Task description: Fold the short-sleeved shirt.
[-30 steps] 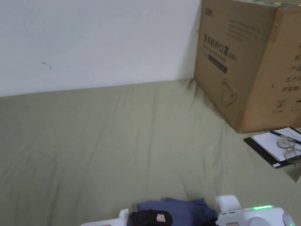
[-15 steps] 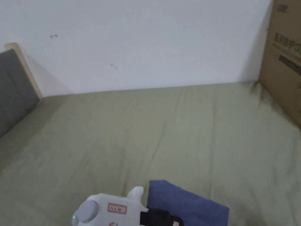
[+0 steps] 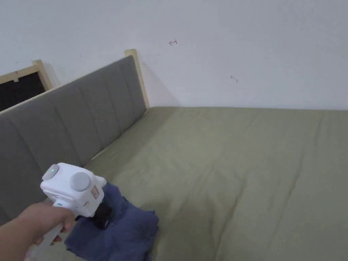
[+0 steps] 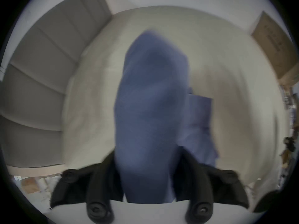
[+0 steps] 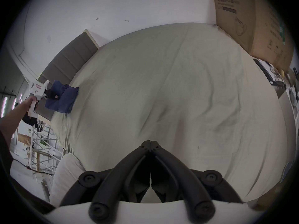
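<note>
- Left gripper [image 3: 102,217] clamped on folded blue shirt [image 3: 125,234], carrying the bundle toward the headboard [image 3: 78,115], probably to stow it.
- Right gripper [image 5: 150,144] closed, empty, idle over sheet [image 5: 178,90].

In the head view the bed [image 3: 238,163] spreads across the centre and right. The headboard [image 3: 68,119] runs up the left side, the wall [image 3: 221,40] behind. The shirt [image 3: 119,234] lies on the bed at lower left, just beside the headboard, under the left gripper [image 3: 102,217].
</note>
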{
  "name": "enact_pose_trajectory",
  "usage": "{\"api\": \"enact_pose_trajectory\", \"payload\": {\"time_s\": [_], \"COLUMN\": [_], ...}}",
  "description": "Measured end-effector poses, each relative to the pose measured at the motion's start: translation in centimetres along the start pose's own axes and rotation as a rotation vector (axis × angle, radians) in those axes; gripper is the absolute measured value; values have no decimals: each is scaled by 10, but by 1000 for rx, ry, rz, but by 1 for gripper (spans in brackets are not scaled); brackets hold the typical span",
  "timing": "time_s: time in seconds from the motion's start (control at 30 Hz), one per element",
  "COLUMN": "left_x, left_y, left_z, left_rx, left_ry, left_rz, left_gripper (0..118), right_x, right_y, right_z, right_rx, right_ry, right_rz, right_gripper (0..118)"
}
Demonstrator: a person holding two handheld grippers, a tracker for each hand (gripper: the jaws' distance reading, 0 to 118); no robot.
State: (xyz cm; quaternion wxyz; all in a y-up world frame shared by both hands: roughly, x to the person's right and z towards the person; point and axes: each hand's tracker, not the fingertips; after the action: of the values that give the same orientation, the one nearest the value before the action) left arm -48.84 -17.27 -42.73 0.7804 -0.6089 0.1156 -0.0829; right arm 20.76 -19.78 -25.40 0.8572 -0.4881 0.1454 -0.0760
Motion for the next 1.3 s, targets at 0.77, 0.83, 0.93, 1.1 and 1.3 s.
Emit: {"api": "enact_pose_trajectory", "payload": {"time_s": [0.77,0.83,0.93,1.1,1.3], "left_x": [313,325,337,347,365], "left_y": [-167,-180,-192,-209,-223], "left_z": [211,240,281,316,308], "left_rx": [875,972,1117,1339,1405], "left_ry": [-789,-802,-657,-474,-278], "left_rz": [235,193,151,157,130], "left_gripper": [0,0,0,0,0], "right_x": [9,6,-6,-4,-9], "right_y": [21,17,13,-5,-30], "right_z": [112,142,182,206,182], "right_rx": [333,478,674,1090,1237], "right_ry": [-8,24,5,-68,-391], "right_rz": [-104,-101,-90,3,91], "right_gripper": [0,0,0,0,0]}}
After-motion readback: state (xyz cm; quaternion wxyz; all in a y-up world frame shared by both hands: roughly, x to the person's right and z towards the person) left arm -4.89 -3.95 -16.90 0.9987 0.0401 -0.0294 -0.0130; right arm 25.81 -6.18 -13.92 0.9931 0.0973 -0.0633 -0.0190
